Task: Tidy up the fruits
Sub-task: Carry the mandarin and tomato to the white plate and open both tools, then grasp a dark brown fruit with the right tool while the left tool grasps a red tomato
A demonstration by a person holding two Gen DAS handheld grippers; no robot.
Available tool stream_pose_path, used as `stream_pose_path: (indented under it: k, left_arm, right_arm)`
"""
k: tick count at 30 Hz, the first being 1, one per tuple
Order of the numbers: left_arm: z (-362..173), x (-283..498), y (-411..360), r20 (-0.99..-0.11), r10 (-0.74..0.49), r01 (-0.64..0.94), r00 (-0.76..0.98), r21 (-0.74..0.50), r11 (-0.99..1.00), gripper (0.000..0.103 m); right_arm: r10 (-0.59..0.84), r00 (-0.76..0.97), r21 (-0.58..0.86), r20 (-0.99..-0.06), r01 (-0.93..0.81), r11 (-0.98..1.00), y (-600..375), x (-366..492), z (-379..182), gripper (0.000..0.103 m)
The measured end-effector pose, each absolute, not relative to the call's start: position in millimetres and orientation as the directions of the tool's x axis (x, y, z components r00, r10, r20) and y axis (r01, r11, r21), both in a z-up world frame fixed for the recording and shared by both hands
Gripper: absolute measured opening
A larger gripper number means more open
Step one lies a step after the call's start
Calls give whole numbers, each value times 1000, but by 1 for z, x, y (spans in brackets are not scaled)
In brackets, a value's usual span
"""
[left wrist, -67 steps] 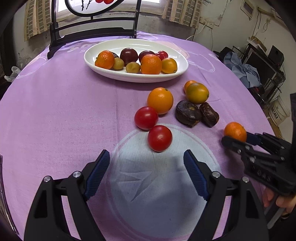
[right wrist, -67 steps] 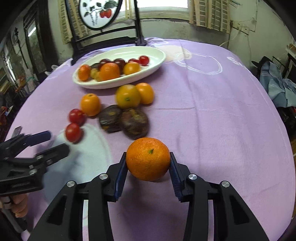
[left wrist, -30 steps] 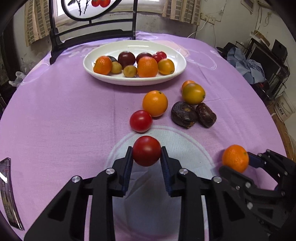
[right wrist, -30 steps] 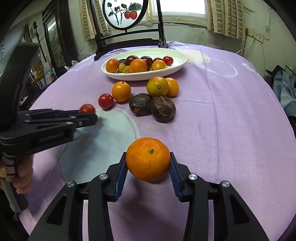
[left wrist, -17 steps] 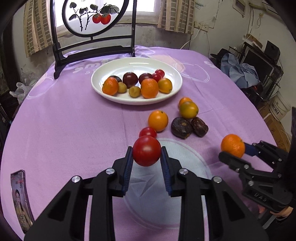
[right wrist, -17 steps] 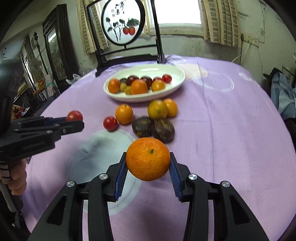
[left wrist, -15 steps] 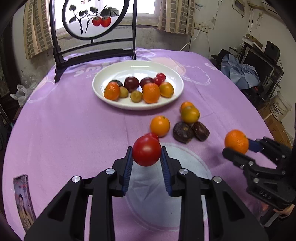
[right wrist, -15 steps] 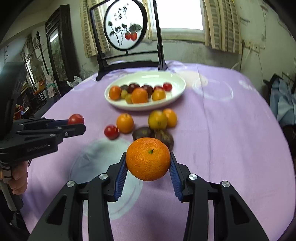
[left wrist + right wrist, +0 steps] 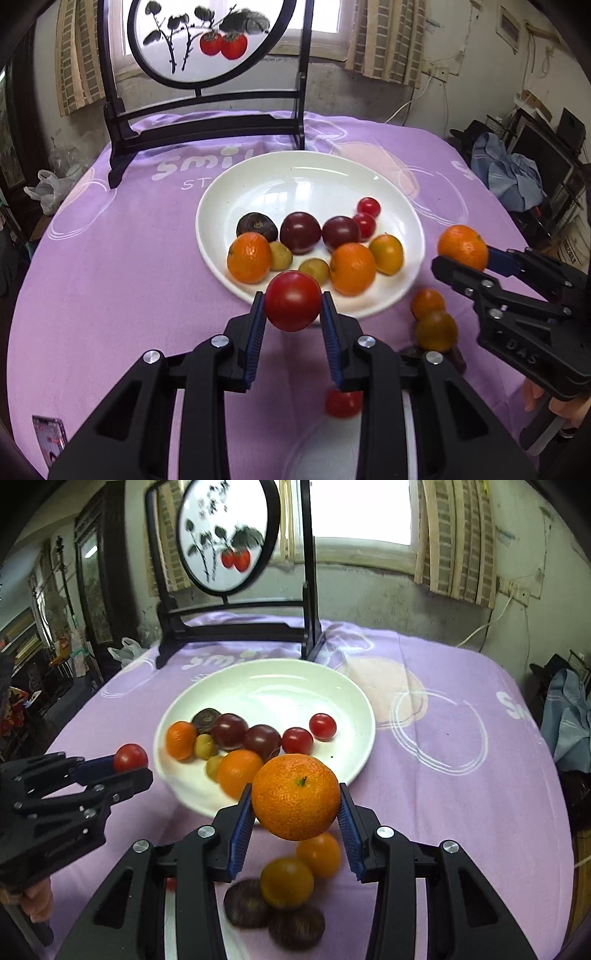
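Your worktop (image 9: 110, 258) is covered by a purple cloth printed with white rings and lettering. At its far edge stands a black-framed round screen (image 9: 207, 40) painted with red fruit on a branch. Behind it you have a window (image 9: 362, 513) with striped curtains (image 9: 454, 539). A white plastic bag (image 9: 50, 190) lies off the left edge; blue cloth (image 9: 511, 181) is heaped at right.

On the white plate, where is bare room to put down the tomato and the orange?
The plate's far half, behind the dark plums, is bare, as is its right edge beyond the cherry tomatoes. The near half is crowded. Left tongs hold the tomato, right tongs the orange.
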State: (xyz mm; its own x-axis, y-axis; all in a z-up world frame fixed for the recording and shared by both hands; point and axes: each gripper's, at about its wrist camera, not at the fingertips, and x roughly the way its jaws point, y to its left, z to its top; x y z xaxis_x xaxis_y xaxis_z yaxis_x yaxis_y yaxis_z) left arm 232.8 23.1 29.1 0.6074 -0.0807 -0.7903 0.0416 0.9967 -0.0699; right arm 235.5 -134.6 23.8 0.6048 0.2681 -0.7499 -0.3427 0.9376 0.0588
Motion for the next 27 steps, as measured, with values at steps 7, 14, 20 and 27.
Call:
stream_pose_path:
  k: [7, 14, 20, 27]
  left_arm:
    - [15, 277, 23, -810, -82, 20, 581, -86, 996, 33]
    - [23, 279, 23, -783, -45, -15, 620, -70, 997, 66]
    - [30, 248, 26, -770, -27, -39, 637, -67, 997, 77]
    - [32, 195, 15, -769, -12, -1, 639, -17, 1000, 82]
  right_arm:
    - [293, 523, 119, -800, -341, 932, -123, 290, 5, 50]
    - [315, 555, 180, -770, -284, 942, -140, 291, 11, 67]
    - [327, 584, 193, -743, -280, 940, -164, 261, 19, 68]
    - [346, 572, 222, -744, -276, 935, -189, 218, 18, 69]
